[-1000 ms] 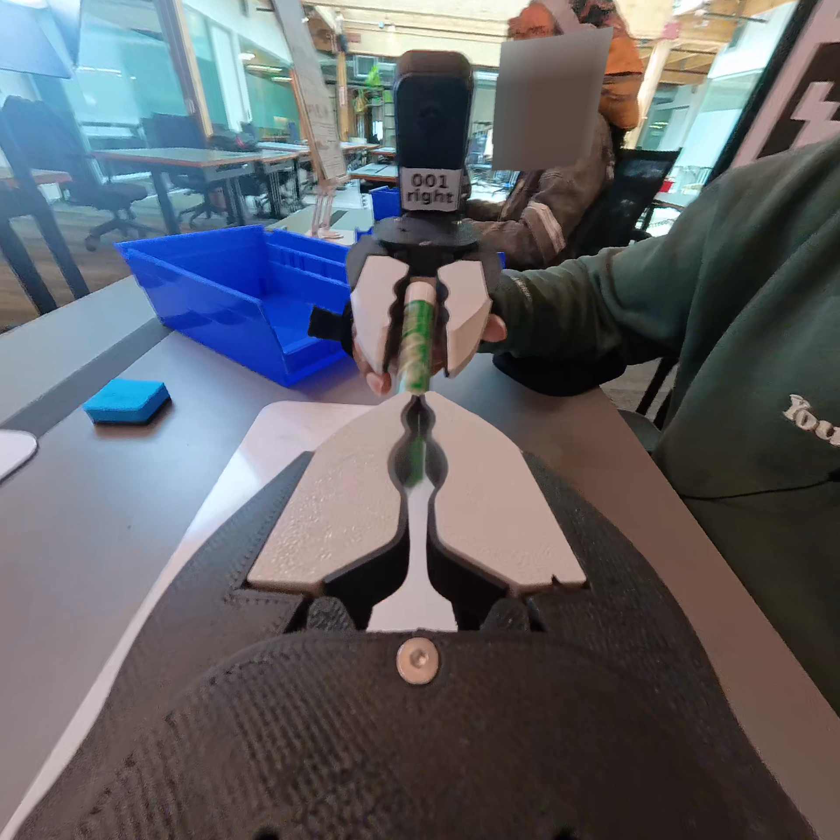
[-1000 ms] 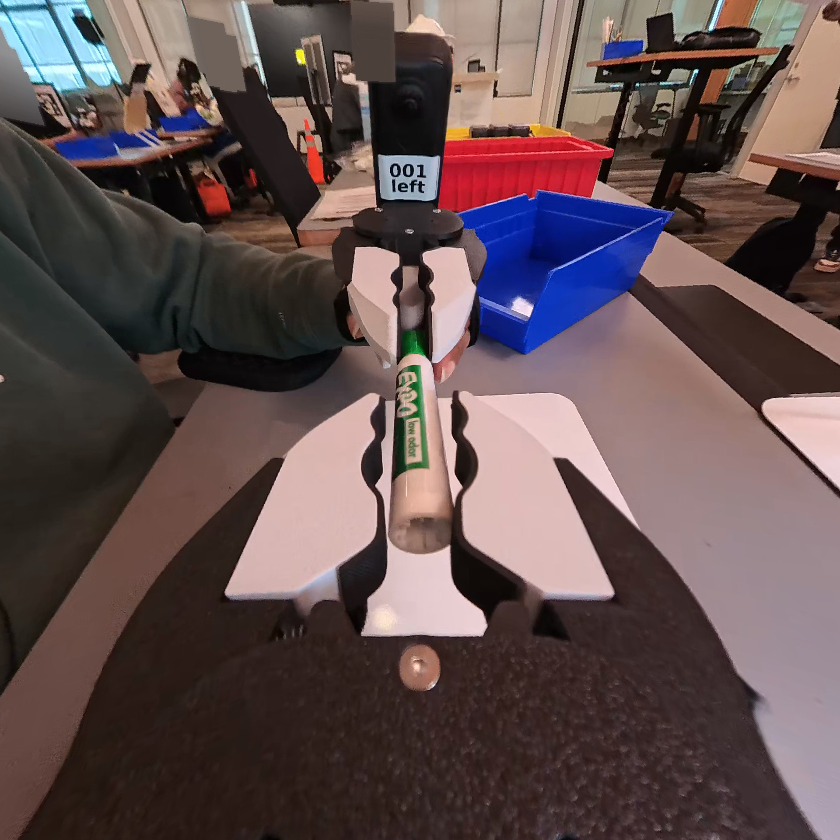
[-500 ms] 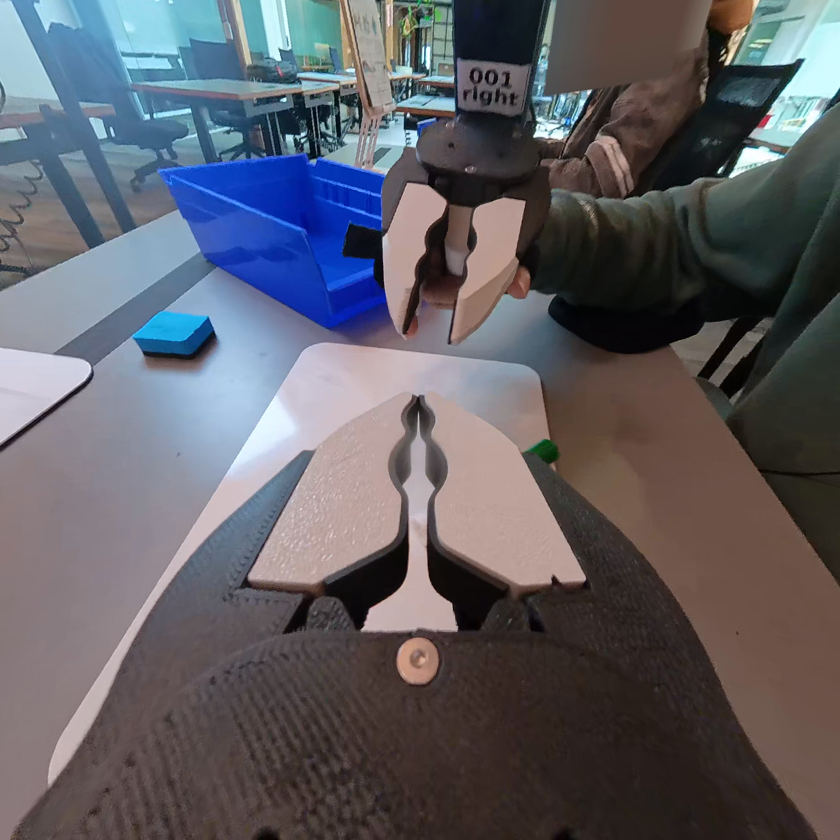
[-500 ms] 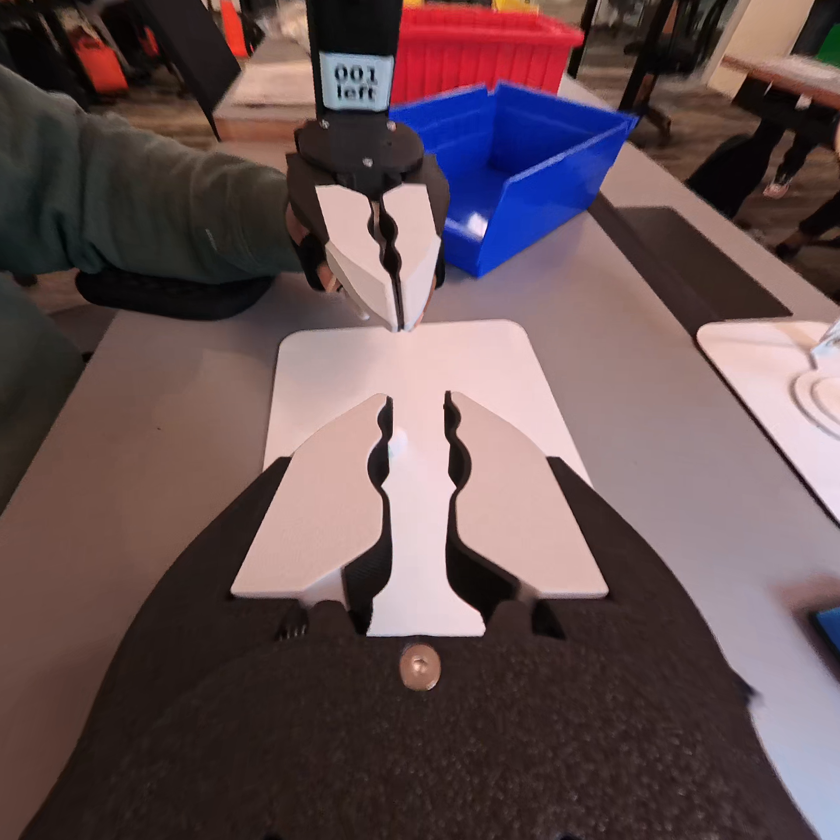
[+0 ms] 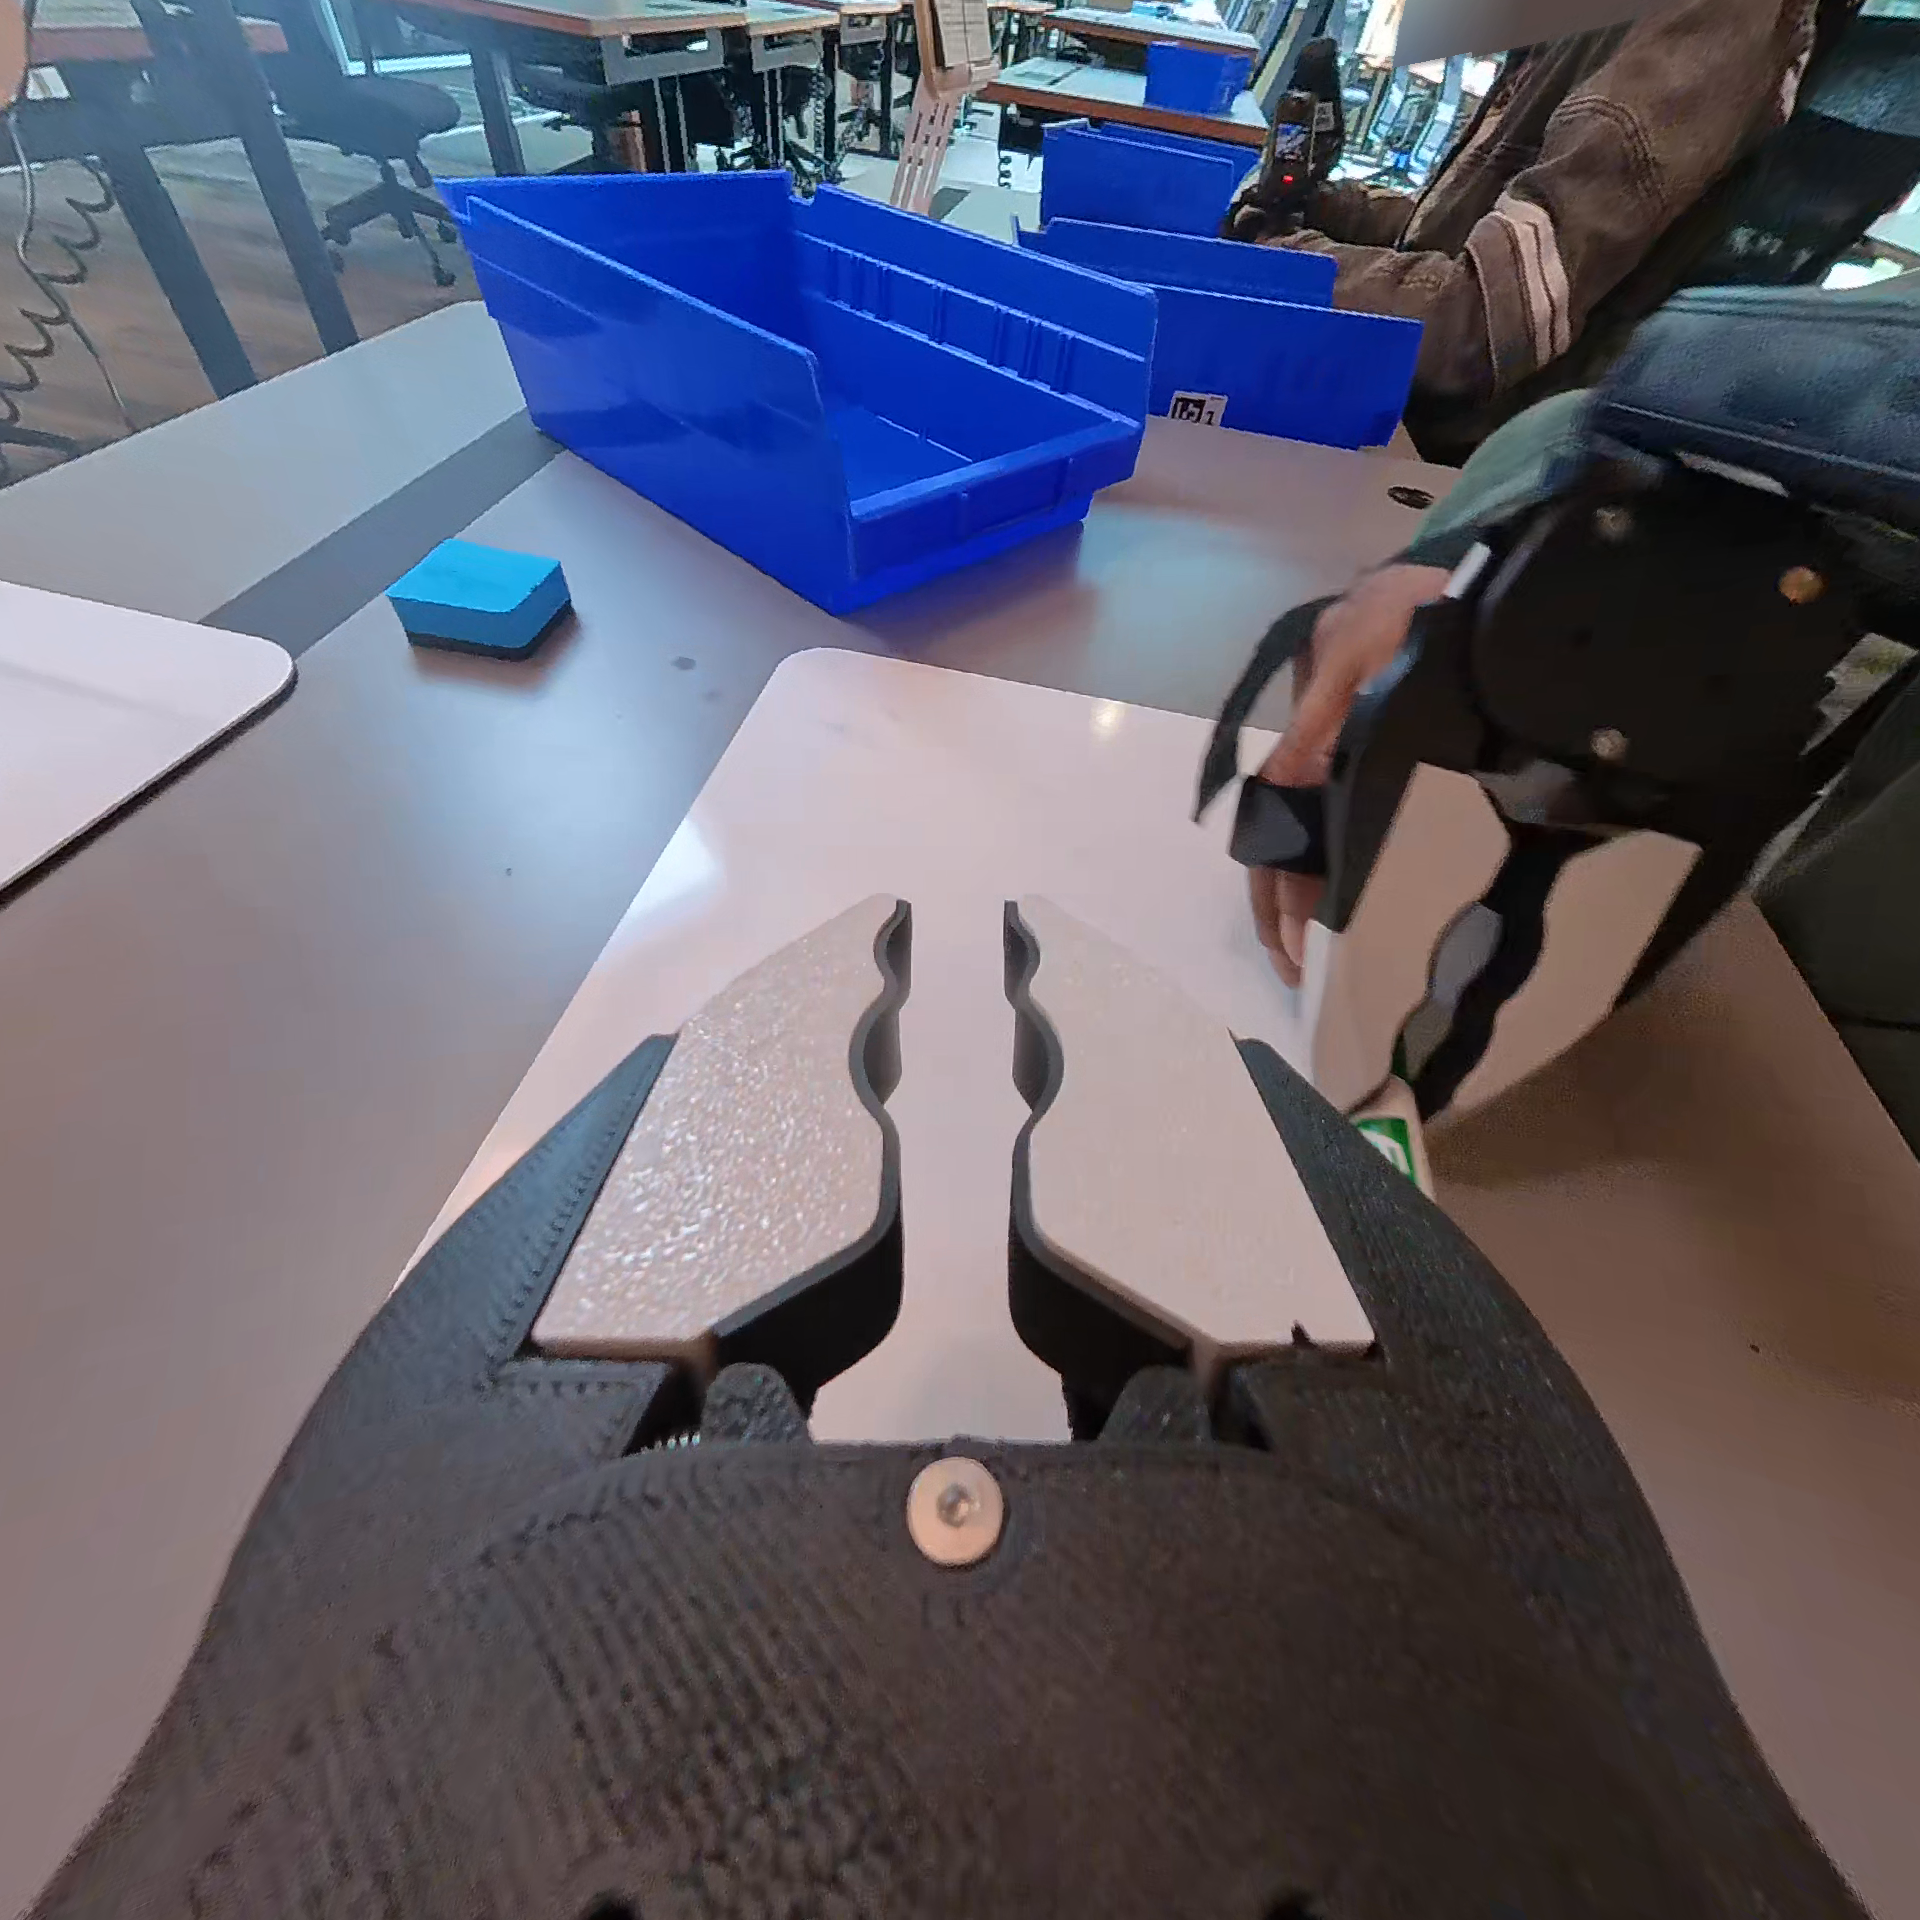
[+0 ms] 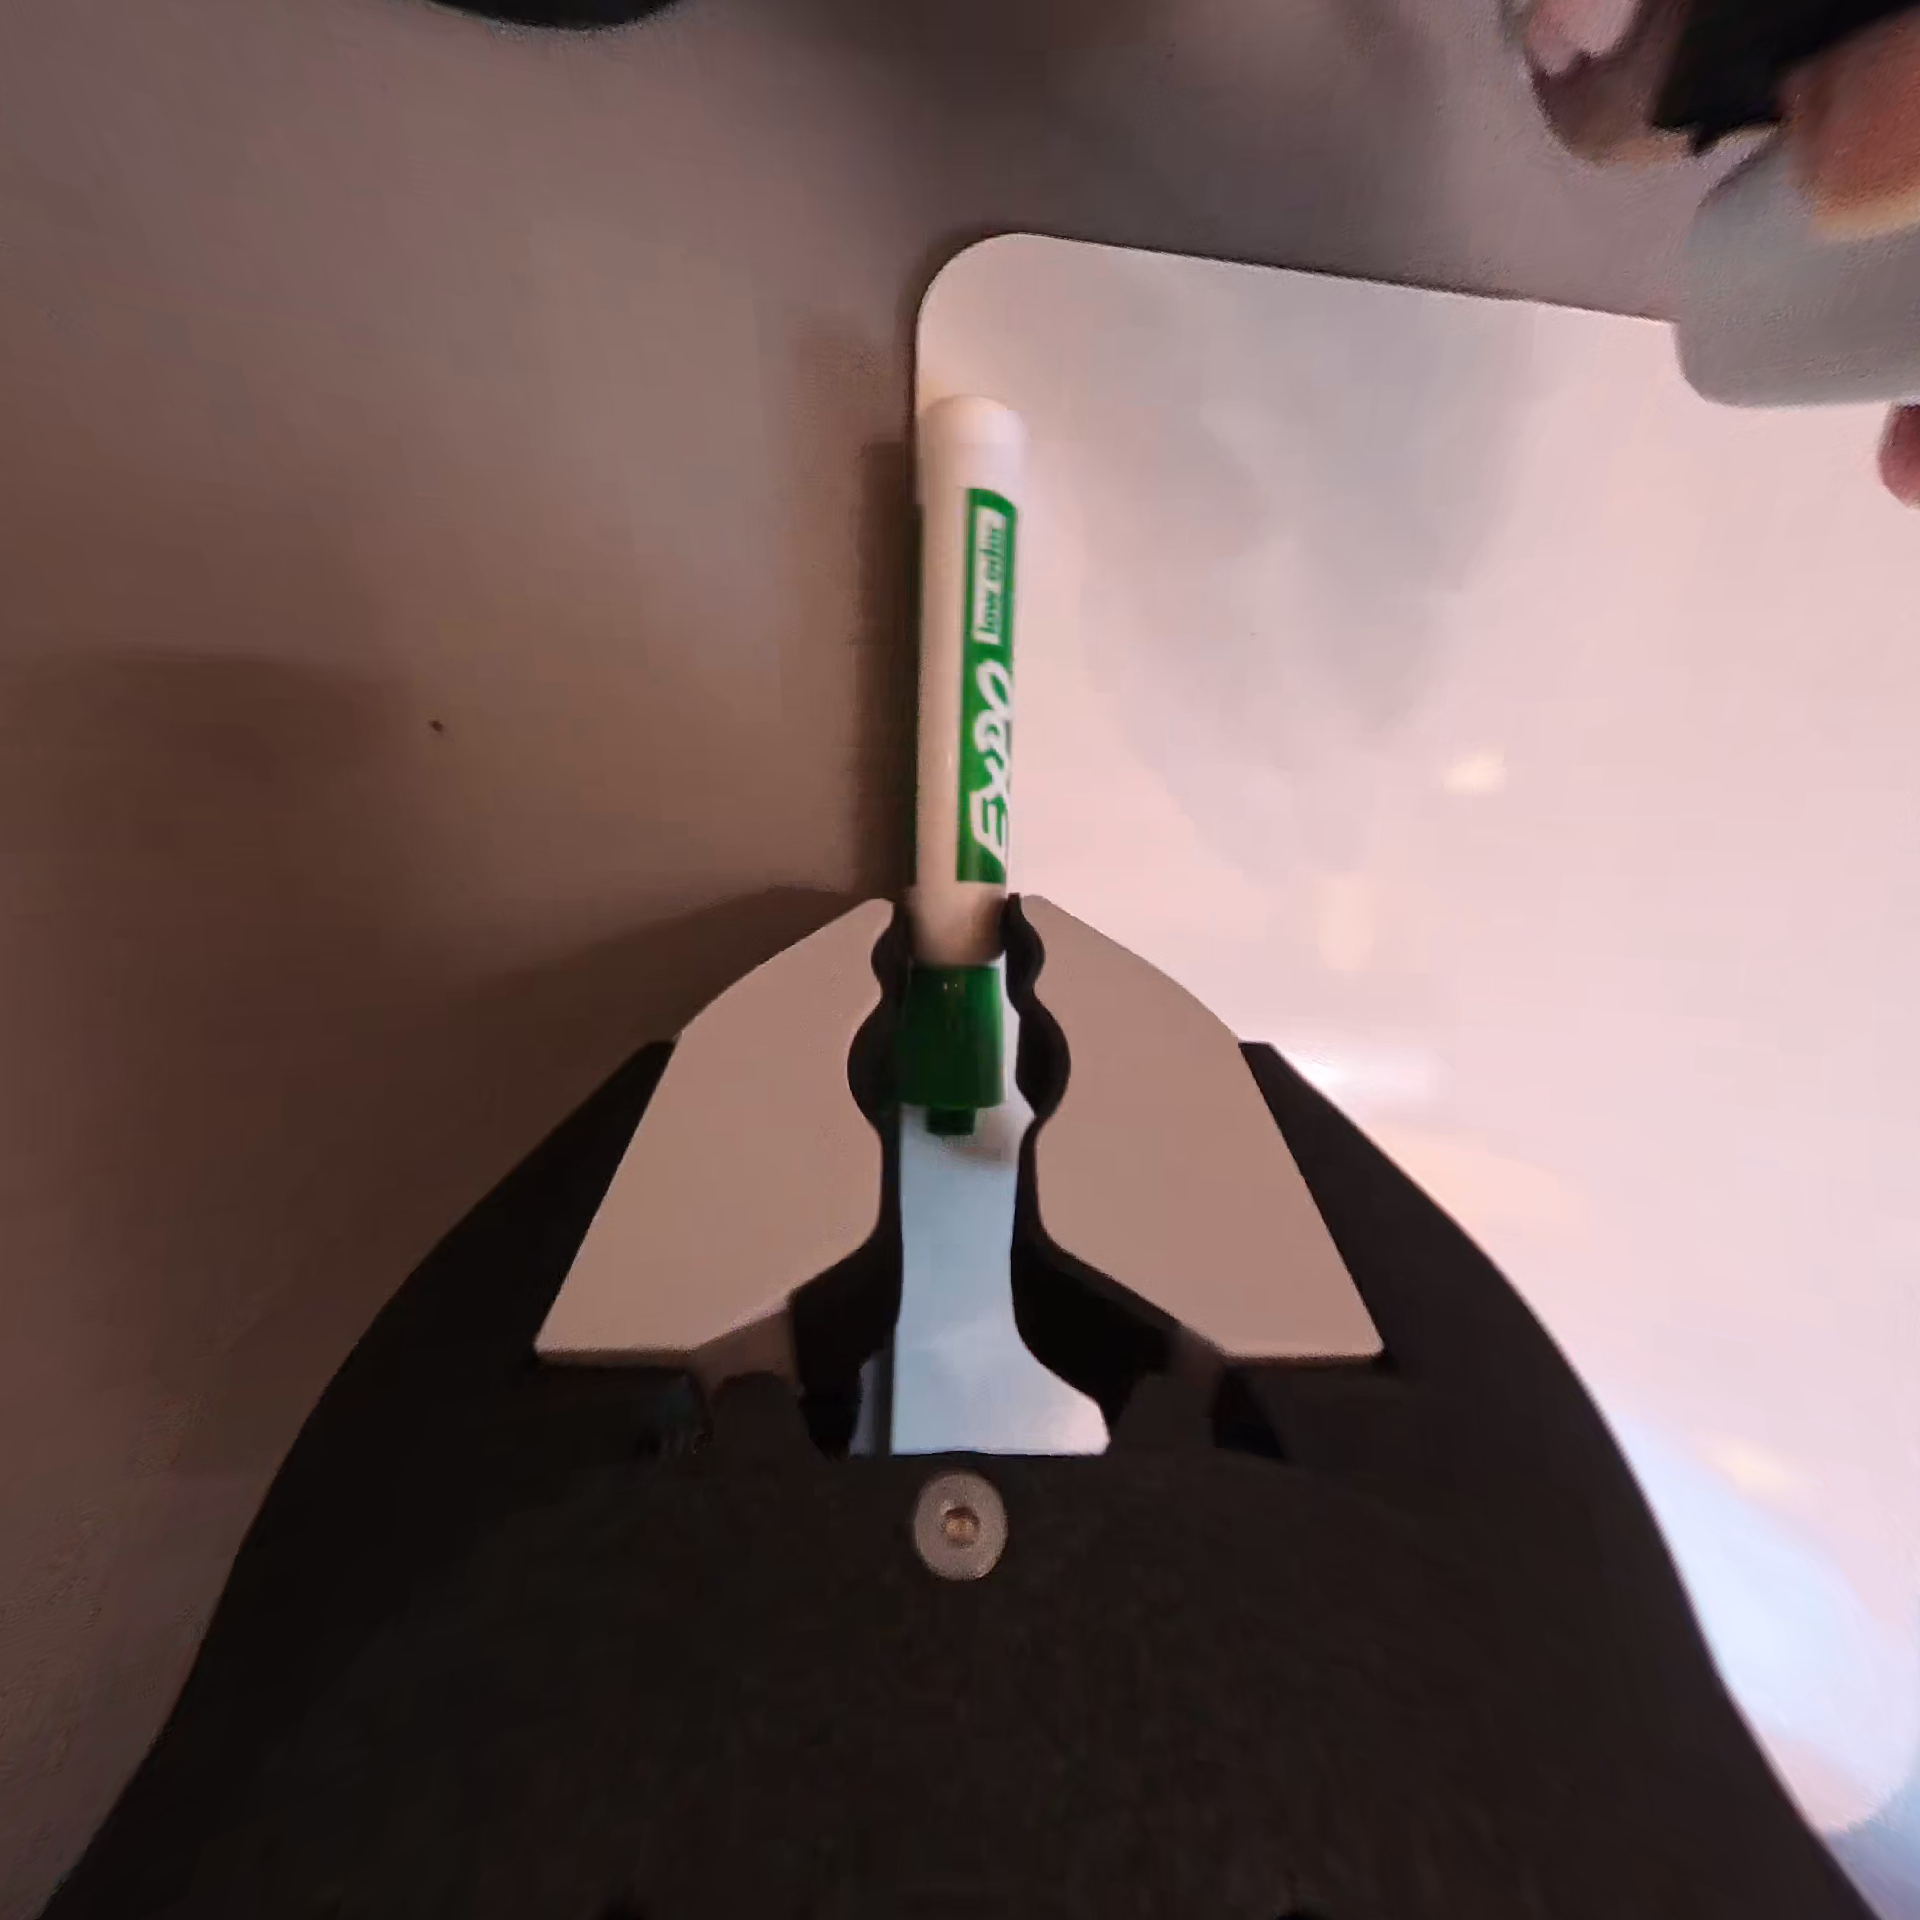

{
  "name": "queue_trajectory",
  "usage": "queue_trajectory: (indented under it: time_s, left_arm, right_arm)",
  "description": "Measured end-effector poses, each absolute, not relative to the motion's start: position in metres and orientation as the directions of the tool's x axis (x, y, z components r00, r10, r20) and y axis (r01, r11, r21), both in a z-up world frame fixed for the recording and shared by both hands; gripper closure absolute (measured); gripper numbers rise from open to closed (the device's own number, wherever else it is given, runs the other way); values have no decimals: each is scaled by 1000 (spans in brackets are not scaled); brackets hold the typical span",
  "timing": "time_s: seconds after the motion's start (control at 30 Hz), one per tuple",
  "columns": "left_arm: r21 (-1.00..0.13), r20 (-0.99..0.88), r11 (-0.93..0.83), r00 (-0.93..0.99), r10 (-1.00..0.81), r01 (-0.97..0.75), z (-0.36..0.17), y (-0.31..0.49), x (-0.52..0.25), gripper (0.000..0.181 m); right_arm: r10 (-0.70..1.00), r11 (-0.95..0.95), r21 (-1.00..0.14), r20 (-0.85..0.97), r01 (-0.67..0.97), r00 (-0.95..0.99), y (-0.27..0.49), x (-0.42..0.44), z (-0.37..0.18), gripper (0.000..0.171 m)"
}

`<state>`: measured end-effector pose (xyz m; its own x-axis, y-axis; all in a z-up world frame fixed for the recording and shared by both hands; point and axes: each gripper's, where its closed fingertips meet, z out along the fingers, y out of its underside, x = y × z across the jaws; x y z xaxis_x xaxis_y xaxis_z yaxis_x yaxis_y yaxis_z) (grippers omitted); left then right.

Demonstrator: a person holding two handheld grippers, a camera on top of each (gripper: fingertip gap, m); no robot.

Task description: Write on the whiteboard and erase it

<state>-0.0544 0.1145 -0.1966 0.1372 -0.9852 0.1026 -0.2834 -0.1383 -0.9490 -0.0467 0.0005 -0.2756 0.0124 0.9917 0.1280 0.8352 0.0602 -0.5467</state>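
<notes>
A white whiteboard (image 5: 935, 790) lies on the grey table (image 5: 312, 935). My left gripper (image 5: 956, 909) hovers over it, open and empty. A green-and-white marker (image 6: 971, 644) lies along the whiteboard's (image 6: 1455, 727) left edge in the right wrist view. My right gripper (image 6: 954, 909) points down with its fingers closed around the marker's green end. In the left wrist view the right gripper (image 5: 1413, 1091) stands at the board's right edge over the marker (image 5: 1390, 1138). A blue eraser (image 5: 480, 594) lies on the table far left of the board. The left gripper (image 6: 1818, 343) shows blurred at the top right.
A blue bin (image 5: 665, 343) stands on the table beyond the board, with more blue bins behind it. A second white board (image 5: 104, 707) lies at the far left. A person in a brown jacket (image 5: 1558, 208) sits at the back right. There is about 15 centimeters between the tips of the two grippers.
The two grippers faced each other on the marker, then parted. My left gripper has opened over the board. My right gripper has swung down to the board's edge with the marker.
</notes>
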Motion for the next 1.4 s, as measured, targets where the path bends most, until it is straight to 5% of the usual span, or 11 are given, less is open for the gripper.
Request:
queue_trajectory:
  time_s: [0.33,0.47,0.57,0.83,1.0,1.17,1.27,1.4]
  left_arm:
    - [-938,174,-144,-71,-982,-315,-196,75,-43,159]
    - [-881,8,25,-67,-998,-472,-224,62,-26,149]
    - [-834,-95,118,-71,-993,-539,-236,56,-17,163]
    - [-768,-184,203,-94,-978,-608,-251,45,-5,166]
    - [-865,-126,136,-52,-991,-482,-233,42,10,166]
    - [-974,54,-51,-7,-999,-219,-188,49,9,167]
    - [-983,60,-59,-1,-998,-174,-180,49,11,167]
    - [-977,14,-13,-5,-1000,-215,-187,43,15,167]
  right_arm:
    - [984,69,-627,169,776,48,52,-8,-235,153]
    - [980,79,-697,185,712,72,58,-4,-211,153]
    - [979,95,-720,192,687,66,55,-9,-203,153]
    - [984,106,-777,174,620,50,40,-22,-186,155]
    - [982,114,-902,167,416,94,37,-38,-157,153]
    - [987,64,-980,90,190,134,46,-29,-117,122]
    - [986,45,-972,80,233,146,51,-33,-134,123]
    - [973,107,-948,162,300,162,49,-38,-150,150]
